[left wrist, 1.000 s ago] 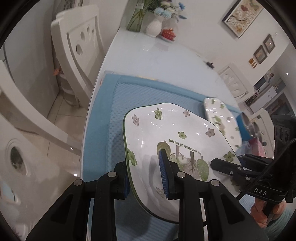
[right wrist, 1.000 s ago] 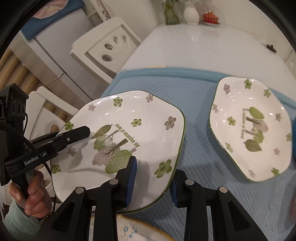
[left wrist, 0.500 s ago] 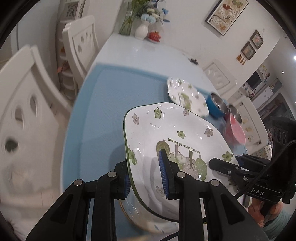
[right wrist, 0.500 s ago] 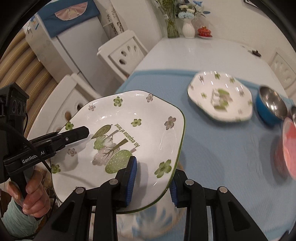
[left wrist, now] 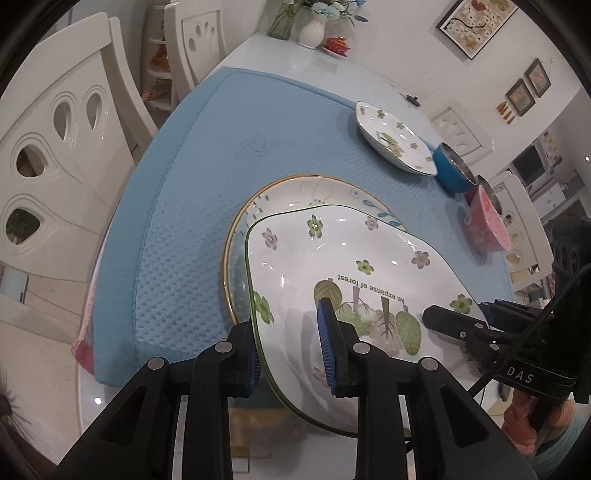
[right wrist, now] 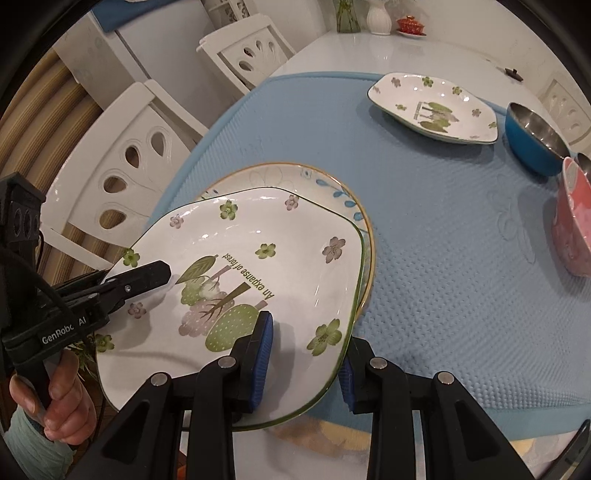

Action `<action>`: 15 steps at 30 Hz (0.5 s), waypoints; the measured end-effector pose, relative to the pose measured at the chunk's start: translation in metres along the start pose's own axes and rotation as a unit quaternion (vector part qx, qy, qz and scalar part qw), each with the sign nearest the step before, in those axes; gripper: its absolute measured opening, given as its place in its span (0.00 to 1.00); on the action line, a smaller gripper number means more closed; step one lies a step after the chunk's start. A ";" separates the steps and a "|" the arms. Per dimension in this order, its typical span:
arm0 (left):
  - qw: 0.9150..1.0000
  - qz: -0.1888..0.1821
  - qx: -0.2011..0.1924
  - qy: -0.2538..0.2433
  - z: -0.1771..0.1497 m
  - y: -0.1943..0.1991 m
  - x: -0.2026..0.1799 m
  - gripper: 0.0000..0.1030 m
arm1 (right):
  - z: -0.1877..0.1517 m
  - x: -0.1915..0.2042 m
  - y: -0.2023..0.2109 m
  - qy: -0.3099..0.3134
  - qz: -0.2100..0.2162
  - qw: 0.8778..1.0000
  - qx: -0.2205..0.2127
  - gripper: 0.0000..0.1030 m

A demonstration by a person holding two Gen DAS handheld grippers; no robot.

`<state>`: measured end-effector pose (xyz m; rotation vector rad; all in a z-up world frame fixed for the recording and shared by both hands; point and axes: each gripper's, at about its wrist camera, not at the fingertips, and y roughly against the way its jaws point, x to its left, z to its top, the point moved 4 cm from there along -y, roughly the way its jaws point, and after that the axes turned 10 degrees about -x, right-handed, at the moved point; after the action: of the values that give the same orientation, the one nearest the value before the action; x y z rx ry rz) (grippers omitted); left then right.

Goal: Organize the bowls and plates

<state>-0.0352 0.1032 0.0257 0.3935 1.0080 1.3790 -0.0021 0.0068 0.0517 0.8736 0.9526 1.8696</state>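
Both grippers hold one white square-ish plate (left wrist: pixel 354 280) with green and lilac flowers, a tree print and the words "An expanse of forest". The left gripper (left wrist: pixel 291 354) is clamped narrowly on the plate's left rim, one blue pad on the upper face and the other under the edge. The right gripper (right wrist: pixel 306 365) is clamped the same way on the opposite rim, with one pad on top near the printed trees and one underneath. The held plate sits over a round gold-rimmed plate (right wrist: pixel 280 175) with blue leaf marks, which lies on the near part of a blue textured mat (right wrist: pixel 443 258); whether the two plates touch cannot be determined. A second flowered plate (right wrist: pixel 432 107) of the same pattern rests on the far side of the mat. Just to its right stands a blue bowl (right wrist: pixel 535 144) with a metal inside, and nearer than that a pink bowl (right wrist: pixel 576 229) at the right edge. The mat covers a glossy white table (right wrist: pixel 406 51). A white vase (left wrist: pixel 312 31) stands at the table's far end. White chairs (left wrist: pixel 66 147) stand along the left side.
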 end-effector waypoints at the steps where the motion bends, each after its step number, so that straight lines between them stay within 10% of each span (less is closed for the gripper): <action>1: 1.000 0.003 -0.002 0.000 0.000 -0.003 0.001 0.22 | 0.000 -0.001 -0.004 -0.002 -0.001 1.000 0.000 0.30; 15: 0.999 0.013 0.012 0.032 0.006 -0.020 0.017 0.21 | 0.006 -0.001 -0.026 -0.022 -0.032 0.999 -0.002 0.30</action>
<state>-0.0203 0.1163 0.0083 0.3840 1.0765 1.4110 0.0124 0.0164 0.0320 0.8688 0.9383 1.7904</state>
